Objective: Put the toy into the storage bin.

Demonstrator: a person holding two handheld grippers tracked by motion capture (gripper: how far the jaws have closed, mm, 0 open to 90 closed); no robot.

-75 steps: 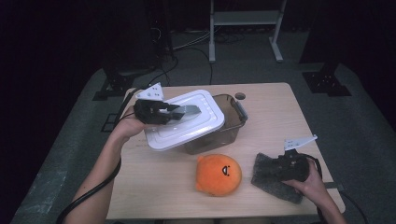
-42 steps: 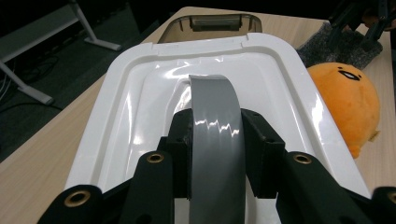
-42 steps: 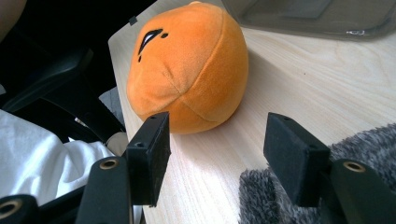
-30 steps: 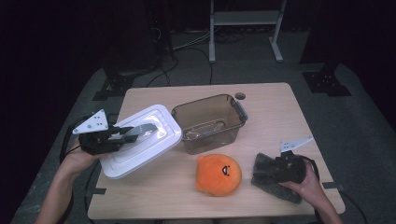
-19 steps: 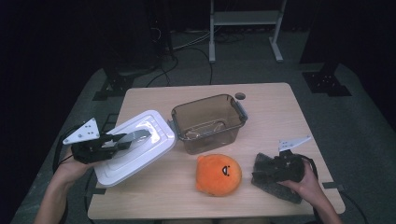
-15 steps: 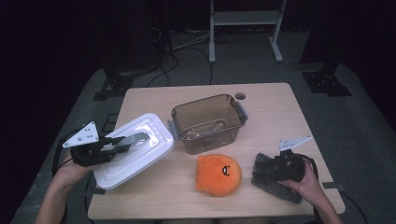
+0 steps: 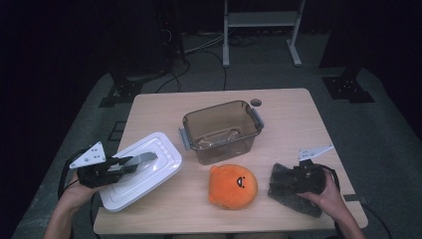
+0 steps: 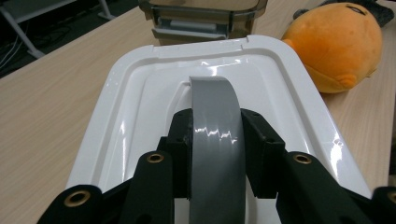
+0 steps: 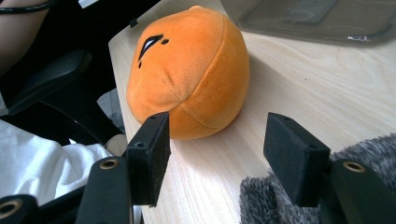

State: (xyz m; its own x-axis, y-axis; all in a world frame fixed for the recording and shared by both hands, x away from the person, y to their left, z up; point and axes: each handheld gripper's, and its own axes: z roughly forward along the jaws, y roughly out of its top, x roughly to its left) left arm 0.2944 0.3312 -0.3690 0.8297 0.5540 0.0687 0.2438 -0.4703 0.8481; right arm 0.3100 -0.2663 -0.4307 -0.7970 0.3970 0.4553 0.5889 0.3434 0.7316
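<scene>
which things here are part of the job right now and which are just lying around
In the job: white lid, clamped by its grey handle in the left tool; brown bin.
Lying about: orange plush, grey furry cloth by the right tool.

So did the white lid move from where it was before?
Yes. The white lid, held by its grey handle in the left gripper, came off the brown tub and went down-left, toward the table's near left corner.

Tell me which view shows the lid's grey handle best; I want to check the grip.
The left gripper view: the grey handle stands large, pinched between the left gripper's pads. The high view shows it small over the white lid. The right gripper view looks at the orange plush.
</scene>
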